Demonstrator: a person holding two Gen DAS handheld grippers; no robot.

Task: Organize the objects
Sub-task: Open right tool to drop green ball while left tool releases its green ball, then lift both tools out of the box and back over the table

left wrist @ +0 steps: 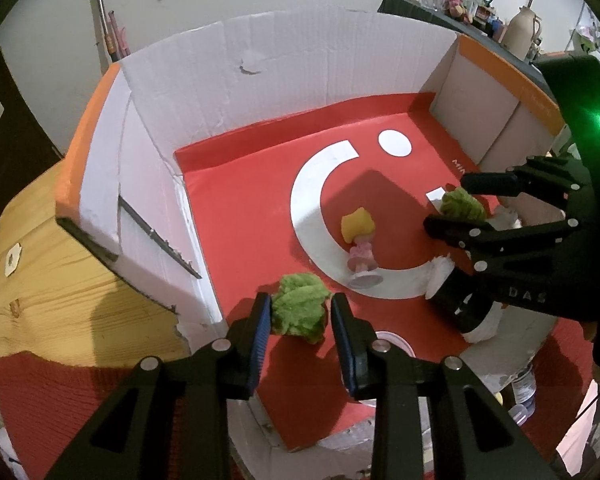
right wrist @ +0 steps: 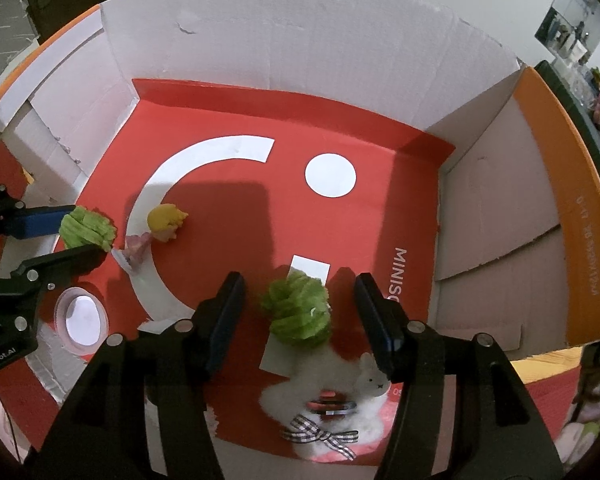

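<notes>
Now both green leaf toys lie on the red floor of the box (right wrist: 300, 28). Right hand-held gripper (right wrist: 300, 304) stands apart around one leaf (right wrist: 296, 312), not touching; left hand-held gripper (left wrist: 300, 320) brackets the other leaf (left wrist: 298, 312), seemingly just freed. Next, probably: lift both clear without snagging.

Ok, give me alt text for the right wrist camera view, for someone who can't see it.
The right gripper stands open around a fuzzy green ruffled toy lying on the red floor of a white cardboard box. At left, the left gripper flanks a second green toy beside a yellow-haired doll.
</notes>
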